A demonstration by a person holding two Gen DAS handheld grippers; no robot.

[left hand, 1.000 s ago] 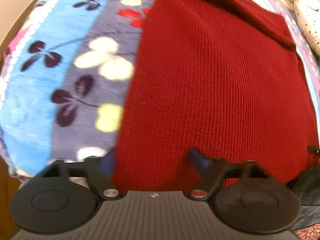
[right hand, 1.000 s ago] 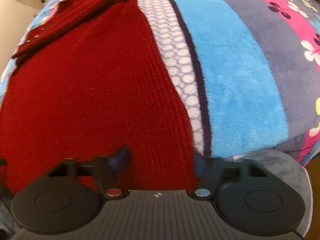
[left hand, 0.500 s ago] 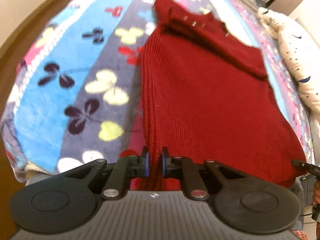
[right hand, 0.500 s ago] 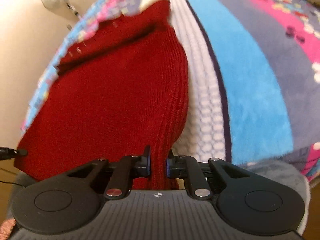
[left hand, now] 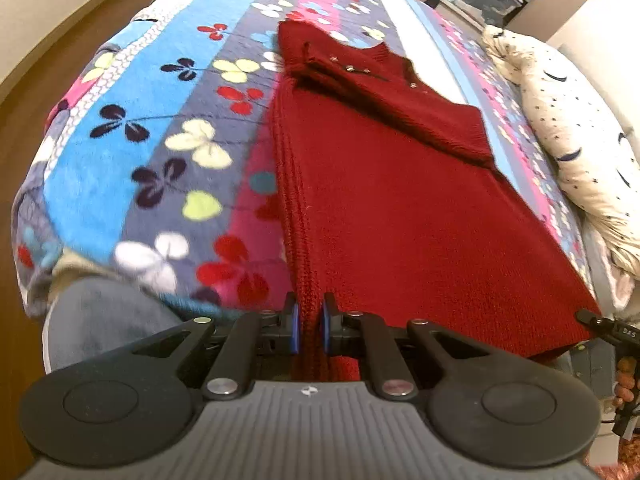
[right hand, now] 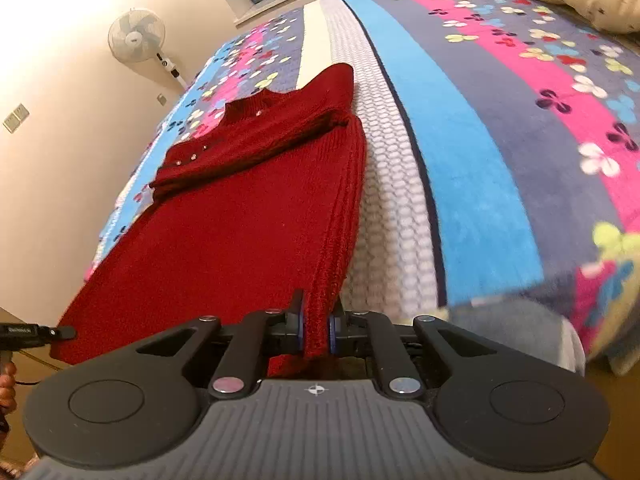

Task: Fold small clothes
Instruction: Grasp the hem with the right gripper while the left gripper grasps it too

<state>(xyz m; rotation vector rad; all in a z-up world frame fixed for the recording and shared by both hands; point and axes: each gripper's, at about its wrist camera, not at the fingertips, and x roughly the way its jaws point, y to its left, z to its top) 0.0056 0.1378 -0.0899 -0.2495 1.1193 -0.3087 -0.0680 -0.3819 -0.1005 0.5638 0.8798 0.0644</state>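
A dark red knit sweater [left hand: 400, 200] lies lengthwise on the bed, its sleeves folded across the chest at the far end. It also shows in the right wrist view [right hand: 240, 220]. My left gripper [left hand: 309, 326] is shut on the sweater's near left hem corner. My right gripper [right hand: 317, 330] is shut on the near right hem corner. Both corners are lifted above the bed's near edge, so the hem hangs stretched between the grippers. Each gripper's tip shows at the edge of the other view.
The bed carries a striped floral blanket [left hand: 160, 140] of blue, grey, pink and white bands [right hand: 500, 120]. A cream spotted pillow [left hand: 572, 128] lies to the right of the sweater. A standing fan [right hand: 138, 36] is by the wall at the far left.
Both grippers went from open over the hem to shut on its corners, then pulled back and up. The sweater's near end has lifted off the blanket and stretched.
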